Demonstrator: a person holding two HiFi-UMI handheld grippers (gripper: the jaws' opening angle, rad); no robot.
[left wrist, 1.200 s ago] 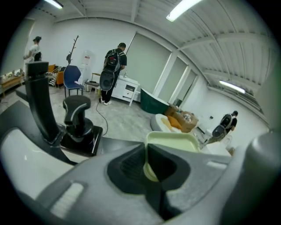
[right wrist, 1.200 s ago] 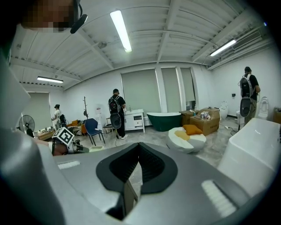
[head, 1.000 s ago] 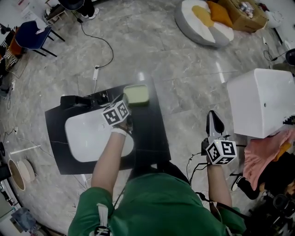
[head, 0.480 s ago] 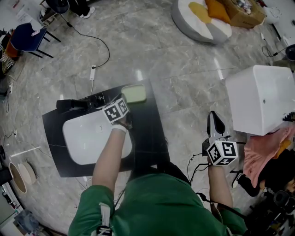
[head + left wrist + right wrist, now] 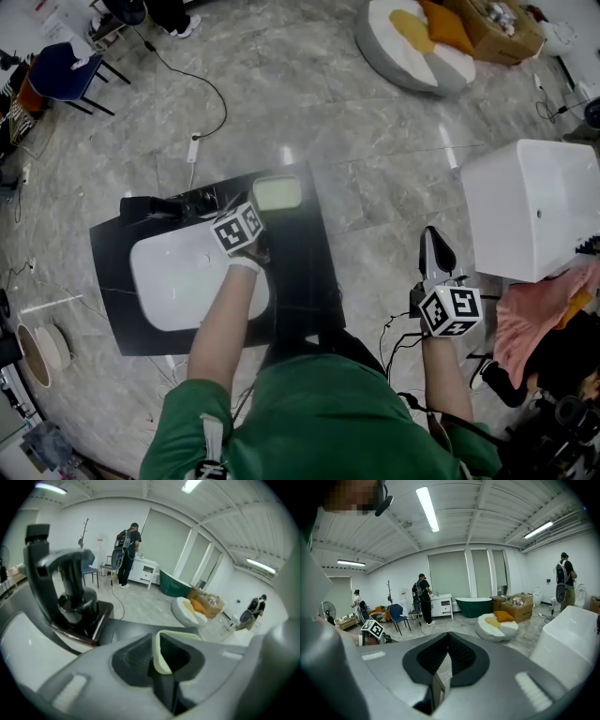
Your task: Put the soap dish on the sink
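**Dish down at the sink's (image 5: 117, 272) far right corner, not yet let go**

Right of the tap (image 5: 155, 206), the left gripper (image 5: 157, 665) is clamped on the near rim of the pale green dish (image 5: 277, 193). The dish looked tipped a second ago and now lies level on the black top, so I'd say only the release is left. Far right, the right gripper (image 5: 433, 246) hangs idle, jaws together, empty.

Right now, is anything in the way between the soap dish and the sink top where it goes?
Nothing I can see. The left gripper is shut on the rim of the soap dish, right at the far corner of the black sink top, and that corner looks bare. The black tap stands off to the side, apart from the dish.
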